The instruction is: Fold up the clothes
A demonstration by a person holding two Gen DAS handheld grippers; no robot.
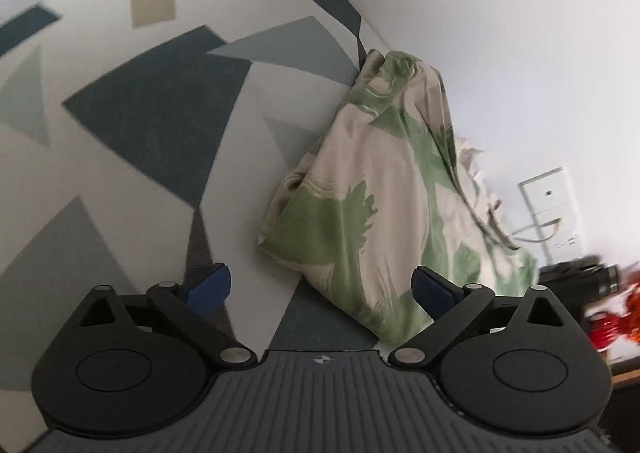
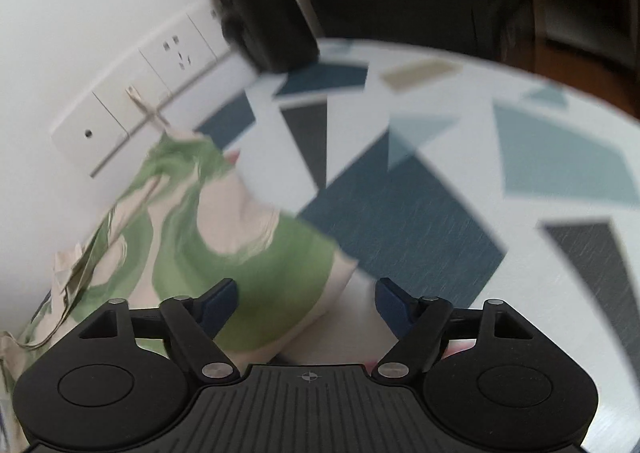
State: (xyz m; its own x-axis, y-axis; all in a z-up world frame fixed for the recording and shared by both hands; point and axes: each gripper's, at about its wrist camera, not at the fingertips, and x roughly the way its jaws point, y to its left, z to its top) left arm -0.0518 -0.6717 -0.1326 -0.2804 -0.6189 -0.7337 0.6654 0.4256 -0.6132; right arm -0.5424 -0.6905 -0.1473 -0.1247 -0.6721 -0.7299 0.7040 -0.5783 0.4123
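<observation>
A cream garment with green leaf print lies bunched in a heap on the table against the white wall. It also shows in the right wrist view, blurred, at lower left. My left gripper is open and empty, just short of the heap's near edge, its right finger beside the cloth. My right gripper is open and empty, hovering over the garment's corner, its left finger above the green patch.
The table has a white cloth with blue and grey triangles, also in the right wrist view. Wall sockets sit behind the garment. A black bottle stands near the wall. Red items lie at far right.
</observation>
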